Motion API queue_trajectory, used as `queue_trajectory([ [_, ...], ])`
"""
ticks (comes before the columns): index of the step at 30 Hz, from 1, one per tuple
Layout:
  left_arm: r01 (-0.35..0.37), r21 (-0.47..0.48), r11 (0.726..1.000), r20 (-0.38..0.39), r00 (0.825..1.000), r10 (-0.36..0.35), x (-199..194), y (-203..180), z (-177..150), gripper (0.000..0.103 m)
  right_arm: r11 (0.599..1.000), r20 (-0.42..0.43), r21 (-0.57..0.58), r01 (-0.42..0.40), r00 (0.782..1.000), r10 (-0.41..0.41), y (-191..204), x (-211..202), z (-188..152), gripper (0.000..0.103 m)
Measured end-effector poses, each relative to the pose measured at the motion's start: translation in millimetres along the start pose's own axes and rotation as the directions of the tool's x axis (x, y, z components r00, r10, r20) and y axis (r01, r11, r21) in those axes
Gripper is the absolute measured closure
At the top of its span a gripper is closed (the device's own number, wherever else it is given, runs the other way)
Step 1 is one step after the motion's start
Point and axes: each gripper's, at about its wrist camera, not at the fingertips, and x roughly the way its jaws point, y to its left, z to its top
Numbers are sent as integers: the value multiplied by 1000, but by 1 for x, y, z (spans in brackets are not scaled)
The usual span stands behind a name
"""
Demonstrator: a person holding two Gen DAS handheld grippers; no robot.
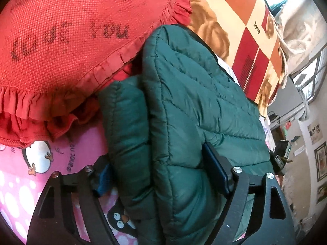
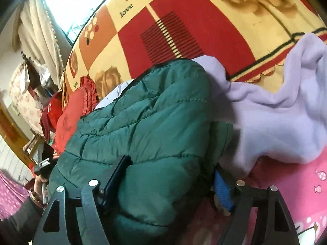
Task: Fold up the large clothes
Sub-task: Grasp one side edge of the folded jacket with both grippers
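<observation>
A dark green quilted puffer jacket lies folded in a thick bundle on the bed. My left gripper is shut on its near edge, with the padded layers bulging between the two fingers. The same jacket fills the middle of the right wrist view. My right gripper is shut on the opposite end of the bundle, one finger on top and the blue-padded finger at its side. The other gripper shows at the far left of that view.
A red frilled cushion with dark lettering rests against the jacket. A lilac fleece garment lies beside the jacket. Below are a pink penguin-print sheet and a red, yellow and orange blanket. Room clutter and a window stand beyond the bed.
</observation>
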Motion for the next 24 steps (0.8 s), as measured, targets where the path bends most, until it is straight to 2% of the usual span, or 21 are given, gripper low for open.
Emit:
queue_trajectory([
  [9, -6, 5, 1000, 8, 1000, 6, 0, 0, -1, 21, 1000, -8, 24, -17, 1000, 17, -5, 0, 0, 26],
  [13, -4, 8, 1000, 12, 1000, 4, 2, -2, -1, 20, 998, -51, 47, -34, 998, 37, -9, 6, -2, 24],
  [16, -8, 15, 1000, 20, 1000, 8, 2, -3, -1, 20, 1000, -49, 9, -15, 999, 16, -3, 7, -1, 29],
  [17, -9, 21, 1000, 26, 1000, 8, 1, -4, -1, 24, 1000, -43, -15, -8, 999, 7, 2, 5, 0, 34],
  [19, -15, 55, 998, 45, 999, 12, -2, -10, -2, 38, 999, -35, -42, 0, 999, -2, 6, 5, 0, 41],
  [21, -22, 84, 996, 67, 998, 17, -6, -18, -2, 59, 998, -27, -67, 15, 999, -17, 11, 4, 2, 49],
  [24, -36, 86, 996, 85, 996, 28, -12, -24, -1, 67, 993, -16, -111, 37, 999, -39, 19, 2, 5, 58],
])
